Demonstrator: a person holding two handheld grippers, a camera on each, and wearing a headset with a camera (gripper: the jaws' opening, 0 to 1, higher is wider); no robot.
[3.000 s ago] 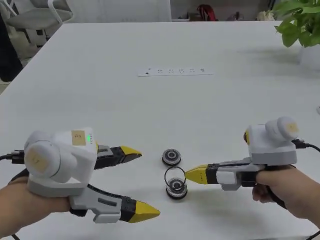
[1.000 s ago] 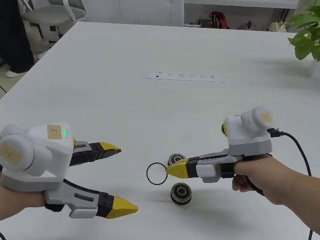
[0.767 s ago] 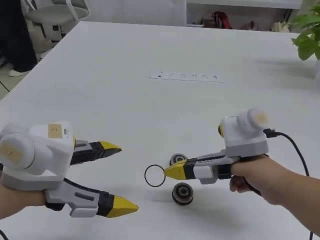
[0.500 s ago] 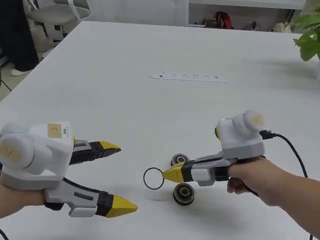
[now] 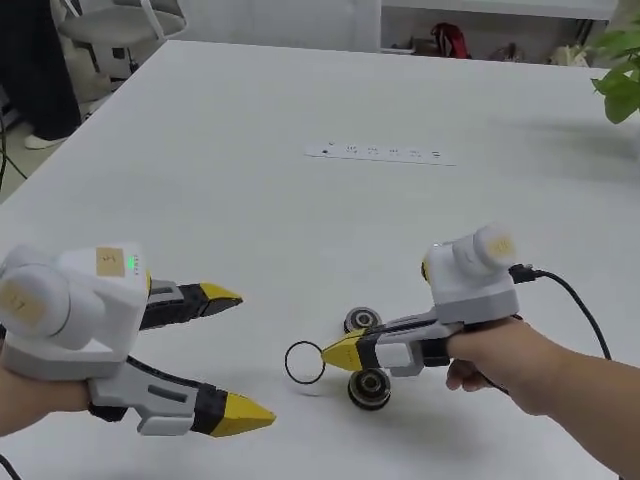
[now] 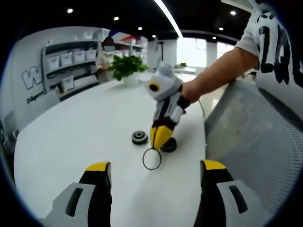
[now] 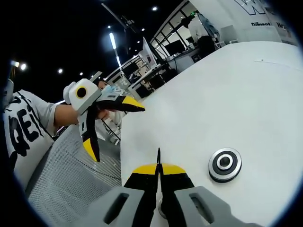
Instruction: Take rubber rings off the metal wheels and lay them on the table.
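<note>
Ring (image 5: 287,363) is off the wheel, lower centre of the head view. It's pinched at its right edge by the right gripper (image 5: 333,356), jaws pressed together on it. It hangs low over the table (image 5: 300,220); can't tell if it touches. In the right gripper view the ring is edge-on, a thin line rising from the closed yellow tips at centre frame.

Two wheels lie flat on the table, near each other. The far wheel (image 5: 361,320) is just above the right gripper's tip. The near wheel (image 5: 369,388) is just below it, partly under the jaws.

Left gripper (image 5: 237,354) is at lower left, jaws spread wide and empty, tips pointing right at the ring but apart from it. In the left gripper view the ring sits between its two yellow tips, lower centre, with the right gripper reaching down to it from above.

A cable (image 5: 575,300) runs off the right gripper to the right. Power strip (image 5: 380,152) is at upper centre, plant (image 5: 620,85) at the upper right edge, chair (image 5: 120,20) at upper left past the table.
</note>
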